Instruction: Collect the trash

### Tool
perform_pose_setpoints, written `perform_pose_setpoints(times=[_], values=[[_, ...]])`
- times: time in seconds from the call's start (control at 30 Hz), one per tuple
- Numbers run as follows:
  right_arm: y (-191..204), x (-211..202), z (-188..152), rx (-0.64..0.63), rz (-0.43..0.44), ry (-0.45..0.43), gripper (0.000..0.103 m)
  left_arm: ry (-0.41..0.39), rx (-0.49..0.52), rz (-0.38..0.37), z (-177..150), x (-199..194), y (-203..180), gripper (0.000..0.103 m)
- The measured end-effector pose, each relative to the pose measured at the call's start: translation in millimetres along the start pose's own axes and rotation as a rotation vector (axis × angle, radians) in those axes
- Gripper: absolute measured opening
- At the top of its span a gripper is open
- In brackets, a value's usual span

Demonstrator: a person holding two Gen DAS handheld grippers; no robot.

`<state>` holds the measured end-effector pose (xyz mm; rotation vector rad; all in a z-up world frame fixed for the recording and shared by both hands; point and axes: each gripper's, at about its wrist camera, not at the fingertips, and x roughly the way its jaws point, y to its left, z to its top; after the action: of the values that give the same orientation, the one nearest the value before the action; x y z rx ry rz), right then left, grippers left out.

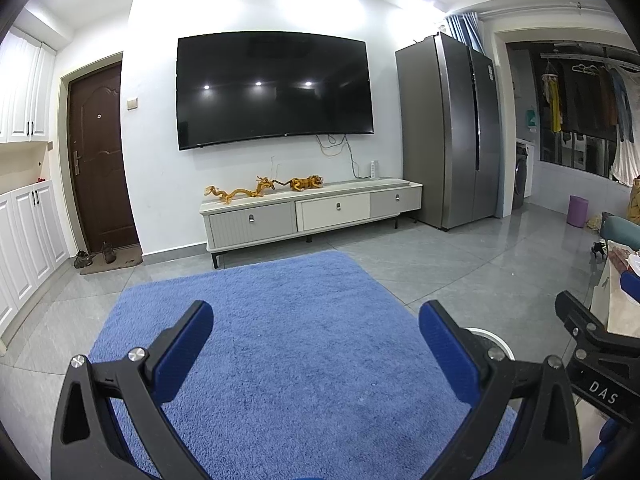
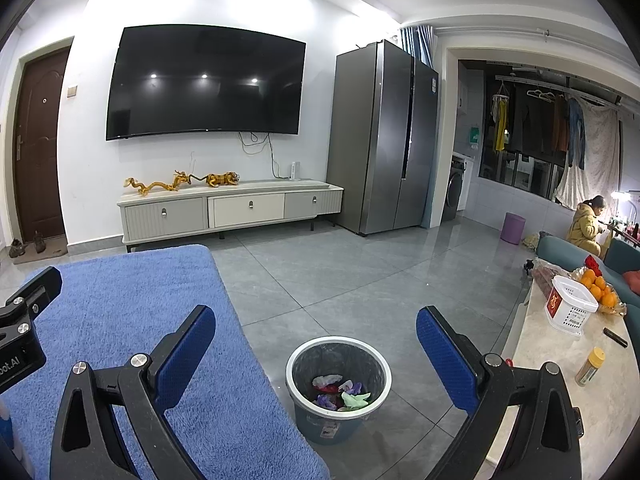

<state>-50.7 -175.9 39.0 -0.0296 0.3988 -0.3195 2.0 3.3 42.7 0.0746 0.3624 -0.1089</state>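
Note:
A round grey waste bin (image 2: pixel 316 420) with a white rim stands on the tiled floor, just right of the blue rug (image 2: pixel 120 320). Several crumpled scraps (image 2: pixel 340 392), white, red, purple and green, lie inside it. My right gripper (image 2: pixel 316 344) hovers above the bin, open, nothing between its blue pads. My left gripper (image 1: pixel 316 344) is open over the blue rug (image 1: pixel 280 320), holding nothing. Only a sliver of the bin's white rim (image 1: pixel 494 338) shows behind its right finger. The right gripper's black frame (image 1: pixel 592 344) appears at the right edge of the left wrist view.
A low TV cabinet (image 2: pixel 232 210) stands under a wall-mounted TV (image 2: pixel 204 84), with a tall fridge (image 2: pixel 384 136) to its right. A pale table (image 2: pixel 568 364) at right holds a white basket (image 2: pixel 570 306), oranges (image 2: pixel 600 290) and a small bottle (image 2: pixel 590 366). A person (image 2: pixel 586 222) sits beyond a teal sofa (image 2: pixel 560 248). A purple stool (image 2: pixel 513 227) stands on the floor.

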Motion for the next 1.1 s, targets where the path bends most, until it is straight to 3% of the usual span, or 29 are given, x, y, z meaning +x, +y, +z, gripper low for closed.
perform_pose_setpoints(times=[1.1], values=[[-2.9, 3.5, 0.9, -0.001, -0.002, -0.002, 0.101, 0.013, 0.01, -0.004, 0.4, 3.4, 1.1, 0.103]])
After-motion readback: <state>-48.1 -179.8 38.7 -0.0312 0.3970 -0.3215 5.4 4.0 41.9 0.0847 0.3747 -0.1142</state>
